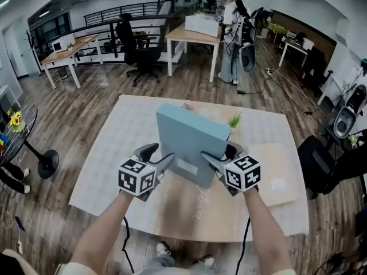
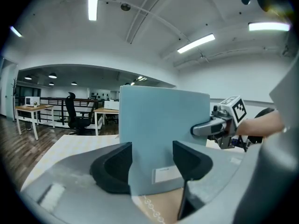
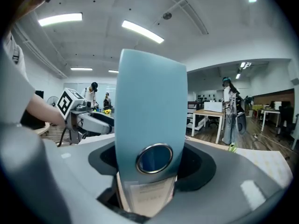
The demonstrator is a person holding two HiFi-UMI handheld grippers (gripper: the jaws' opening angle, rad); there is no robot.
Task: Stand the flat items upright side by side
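In the head view, the blue folder [image 1: 189, 139] stands tilted near the middle of the table [image 1: 109, 165]. The left gripper [image 1: 157, 156] is on its left edge and the right gripper [image 1: 221, 156] on its right edge. In the left gripper view, both jaws press the faces of the blue folder. In the right gripper view, the jaws are clamped on its spine, just beside a round ring hole [image 3: 154, 158].

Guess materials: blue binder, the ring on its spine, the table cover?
Blue binder: likely stiff board under matte paper or plastic; flat, even colour, no glare.
Ring: looks like metal; thin shiny rim around a dark hole.
Table cover: probably cloth or vinyl; pale, matte, with a faint grid. Can't tell which.
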